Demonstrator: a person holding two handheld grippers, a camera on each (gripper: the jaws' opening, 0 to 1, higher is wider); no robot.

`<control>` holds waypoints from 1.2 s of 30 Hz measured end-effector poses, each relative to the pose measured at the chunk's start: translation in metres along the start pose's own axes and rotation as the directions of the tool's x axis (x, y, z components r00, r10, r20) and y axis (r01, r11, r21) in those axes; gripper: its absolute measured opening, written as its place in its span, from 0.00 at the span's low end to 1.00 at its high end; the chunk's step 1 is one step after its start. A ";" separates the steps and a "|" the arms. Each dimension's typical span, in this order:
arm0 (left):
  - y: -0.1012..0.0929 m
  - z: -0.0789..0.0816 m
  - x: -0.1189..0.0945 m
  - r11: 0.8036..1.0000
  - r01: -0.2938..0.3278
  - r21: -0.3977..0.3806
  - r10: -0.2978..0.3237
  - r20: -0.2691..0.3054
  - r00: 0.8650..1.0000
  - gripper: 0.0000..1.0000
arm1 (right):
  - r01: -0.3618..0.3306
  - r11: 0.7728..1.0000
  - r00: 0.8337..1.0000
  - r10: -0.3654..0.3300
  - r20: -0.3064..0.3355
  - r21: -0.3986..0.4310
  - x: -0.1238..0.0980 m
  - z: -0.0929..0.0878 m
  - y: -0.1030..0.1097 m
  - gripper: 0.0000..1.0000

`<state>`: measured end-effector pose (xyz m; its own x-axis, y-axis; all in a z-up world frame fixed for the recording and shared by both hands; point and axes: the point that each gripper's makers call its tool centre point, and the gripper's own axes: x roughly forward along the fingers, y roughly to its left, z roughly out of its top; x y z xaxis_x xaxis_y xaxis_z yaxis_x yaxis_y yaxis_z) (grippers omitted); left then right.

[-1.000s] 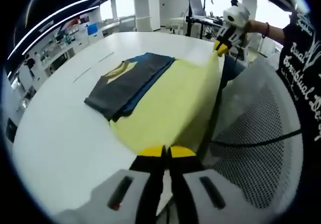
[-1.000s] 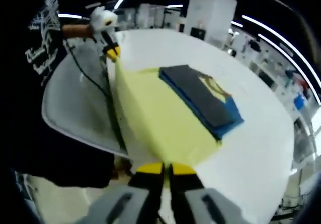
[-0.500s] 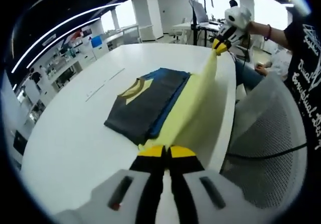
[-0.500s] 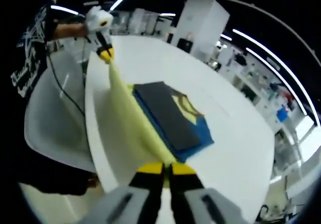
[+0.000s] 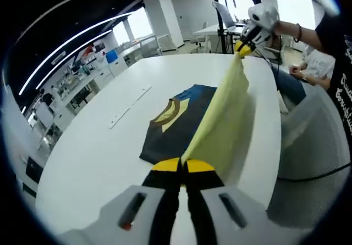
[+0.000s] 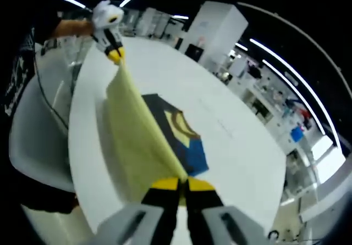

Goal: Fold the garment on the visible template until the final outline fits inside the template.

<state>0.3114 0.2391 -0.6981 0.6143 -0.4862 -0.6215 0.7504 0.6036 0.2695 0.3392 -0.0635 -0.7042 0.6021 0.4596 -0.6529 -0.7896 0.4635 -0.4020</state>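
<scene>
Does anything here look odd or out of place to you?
Yes: the yellow sheet isn't flat. Both tools, left and right, pinch its corners and hold it up over the folded dark shirt on the table.

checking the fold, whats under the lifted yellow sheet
The yellow sheet, held up by both grippers, has the dark folded garment and the white table beneath and beside it. The garment's near edge is hidden behind the sheet.

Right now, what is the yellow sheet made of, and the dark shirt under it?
The yellow sheet looks like thin, matte cloth or soft film: it hangs and curves between the left gripper and right gripper. The dark shirt looks like soft matte knit fabric, lying flat in folded layers.
</scene>
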 end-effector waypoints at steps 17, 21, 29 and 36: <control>0.069 0.011 0.040 0.993 -0.053 -0.102 0.056 0.020 0.998 0.00 | 0.100 0.994 0.995 -0.100 -0.015 -0.037 0.052 0.019 -0.064 0.00; 0.074 0.011 0.050 0.984 -0.032 -0.175 0.039 0.034 0.999 0.00 | 0.110 0.993 0.993 -0.111 -0.035 -0.049 0.066 0.014 -0.076 0.00; 0.092 -0.003 0.077 0.978 -0.039 -0.204 0.039 -0.003 0.999 0.00 | 0.079 0.996 0.996 -0.080 -0.030 -0.030 0.093 0.013 -0.085 0.00; 0.099 -0.018 0.101 0.974 -0.030 -0.224 0.023 -0.033 0.999 0.00 | 0.053 0.999 0.997 -0.053 -0.059 0.005 0.123 0.000 -0.088 0.00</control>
<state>0.4437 0.2612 -0.7471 0.6233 -0.4509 -0.6390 0.6576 0.7444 0.1162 0.4826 -0.0473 -0.7494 0.6350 0.3888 -0.6675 -0.7558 0.4914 -0.4328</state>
